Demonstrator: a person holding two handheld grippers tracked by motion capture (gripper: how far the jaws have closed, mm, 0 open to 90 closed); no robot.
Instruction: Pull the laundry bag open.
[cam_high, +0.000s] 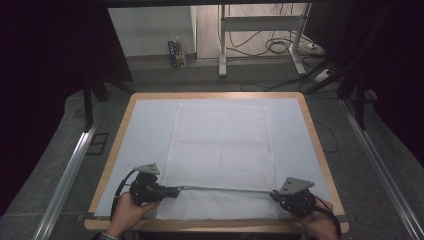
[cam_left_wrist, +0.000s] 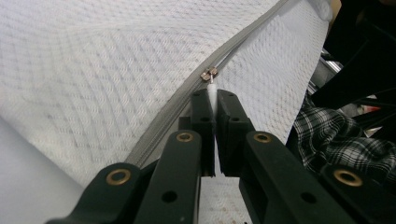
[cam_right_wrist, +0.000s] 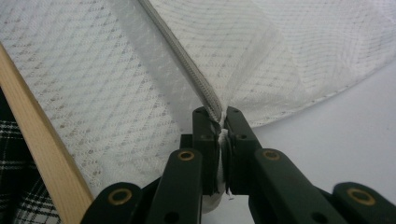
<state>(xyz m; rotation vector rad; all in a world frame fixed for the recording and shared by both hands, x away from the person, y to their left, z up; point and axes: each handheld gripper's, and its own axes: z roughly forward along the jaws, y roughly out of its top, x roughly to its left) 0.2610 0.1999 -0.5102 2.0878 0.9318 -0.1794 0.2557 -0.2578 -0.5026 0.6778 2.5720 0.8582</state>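
Our left tongs (cam_left_wrist: 212, 105) are pressed together on the white pull tab of the zipper slider (cam_left_wrist: 209, 73). Our right tongs (cam_right_wrist: 220, 122) pinch the far end of the grey zipper (cam_high: 225, 188), drawn taut between them. The zipper belongs to a white mesh bag (cam_high: 220, 145) lying flat on the bench (cam_high: 320, 150), near its front edge.

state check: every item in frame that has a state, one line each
white mesh bag: flat on the table, near edge lifted
zipper: pulled taut between both claws, closed along the visible stretch
zipper pull: pinched in left claw
left claw: shut on pull tab
right claw: shut on zipper end and fabric
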